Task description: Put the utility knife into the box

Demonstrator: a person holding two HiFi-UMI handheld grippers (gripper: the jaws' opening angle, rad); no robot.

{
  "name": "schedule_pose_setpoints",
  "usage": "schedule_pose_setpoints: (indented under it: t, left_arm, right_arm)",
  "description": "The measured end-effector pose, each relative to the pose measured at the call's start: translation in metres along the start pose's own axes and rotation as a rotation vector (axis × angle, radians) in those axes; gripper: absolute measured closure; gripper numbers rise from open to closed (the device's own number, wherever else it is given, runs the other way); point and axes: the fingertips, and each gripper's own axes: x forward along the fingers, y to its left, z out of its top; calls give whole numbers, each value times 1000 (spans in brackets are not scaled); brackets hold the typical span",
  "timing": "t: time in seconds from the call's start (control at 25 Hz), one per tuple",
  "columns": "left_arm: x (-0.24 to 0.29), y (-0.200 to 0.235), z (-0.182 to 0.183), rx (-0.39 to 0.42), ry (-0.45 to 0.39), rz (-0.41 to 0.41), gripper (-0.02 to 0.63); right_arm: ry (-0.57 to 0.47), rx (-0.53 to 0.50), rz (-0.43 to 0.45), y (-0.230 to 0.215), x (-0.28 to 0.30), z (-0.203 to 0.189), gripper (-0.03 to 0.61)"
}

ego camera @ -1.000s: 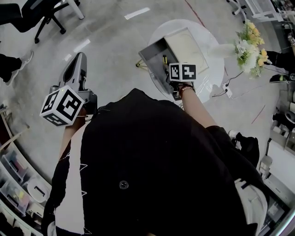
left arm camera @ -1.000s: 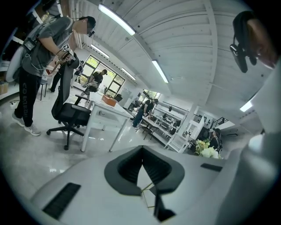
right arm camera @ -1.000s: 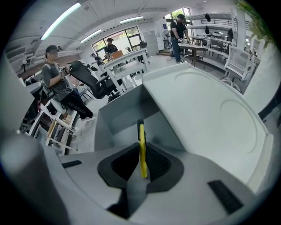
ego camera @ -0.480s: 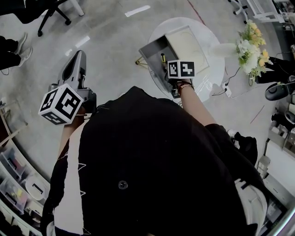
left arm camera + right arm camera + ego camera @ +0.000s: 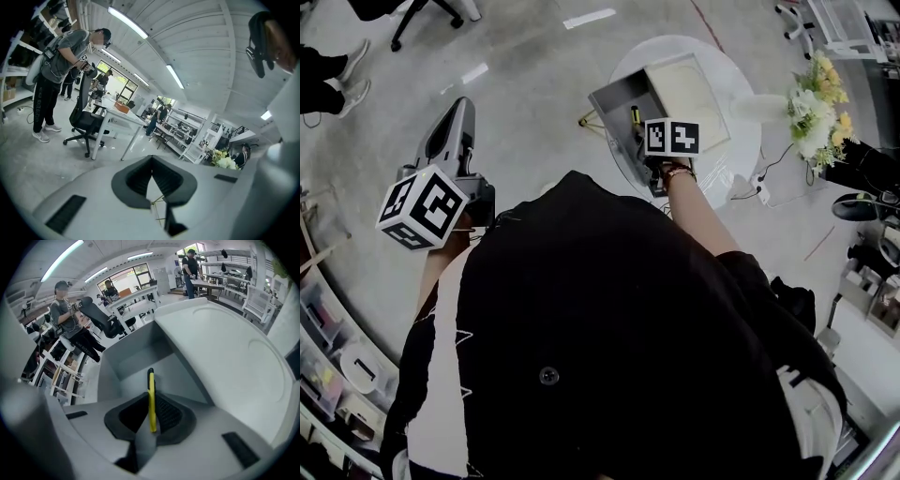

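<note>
Your right claw (image 5: 152, 411) pinches the slim yellow-and-black utility knife (image 5: 151, 385) above the open grey box (image 5: 136, 357); released crooked, it could catch the wall ahead. Your left claw (image 5: 151, 180) is pressed together.

I see a round white table (image 5: 731, 159) standing on a pale grey polished floor (image 5: 525, 84). A grey box (image 5: 614, 108) sits directly on the tabletop, toward its left side. The box's pale lid (image 5: 689, 94) is open and lies back across the middle. At the table's right edge is a white vase (image 5: 755, 105) of yellow and white flowers (image 5: 814, 98).
</note>
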Motion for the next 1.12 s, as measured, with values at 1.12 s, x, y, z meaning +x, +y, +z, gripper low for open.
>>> schedule_pose_setpoints:
  t: [1.12]
  left_arm:
    - [-75,-24,-33,-62,-99,250,603]
  right_arm:
    - [-20,-124,-57,2,-1,4,525]
